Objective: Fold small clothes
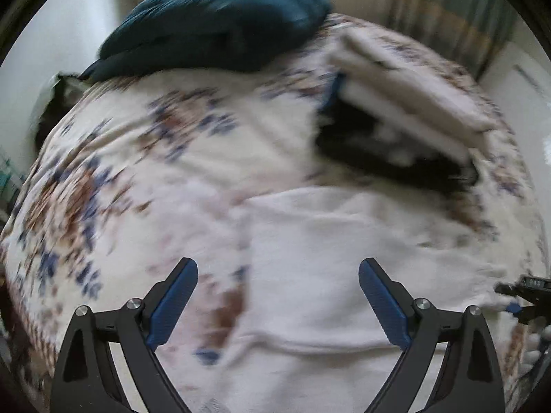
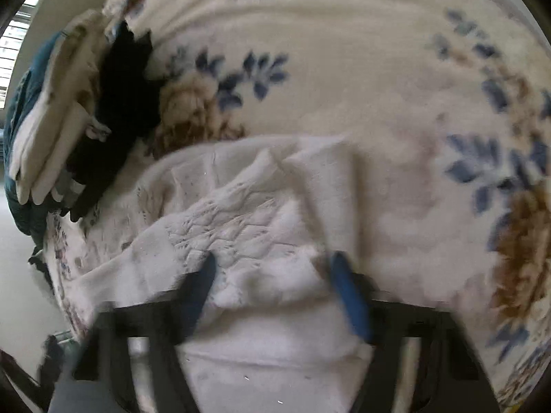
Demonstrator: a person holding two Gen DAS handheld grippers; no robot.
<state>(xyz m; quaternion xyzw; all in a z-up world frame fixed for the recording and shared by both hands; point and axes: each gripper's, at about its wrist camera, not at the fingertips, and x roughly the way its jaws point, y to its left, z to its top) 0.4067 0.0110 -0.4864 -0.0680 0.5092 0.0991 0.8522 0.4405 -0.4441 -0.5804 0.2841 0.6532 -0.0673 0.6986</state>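
Right now both views are smeared with motion, so fine detail is hard to read. A white garment lies spread on the bed, over a cream blanket printed with blue and brown flowers. Seen from the left wrist, the left gripper hangs just above the garment with its jaws spread wide and nothing between them; the cloth below shows a soft crease running across it.

From the right wrist, the same white garment looks knitted, with a lacy patterned panel bunched up in folds near the middle. The right gripper has its blue-padded jaws apart, one on either side of a raised ridge of that knit; with the blur I cannot tell whether the pads are touching the fabric. At the far right edge of the left-wrist view, the tip of the right gripper pokes in beside the garment's edge.

Further up the bed sits a stack of folded clothes, pale pieces on top of a black one, and beyond it a dark teal pillow.
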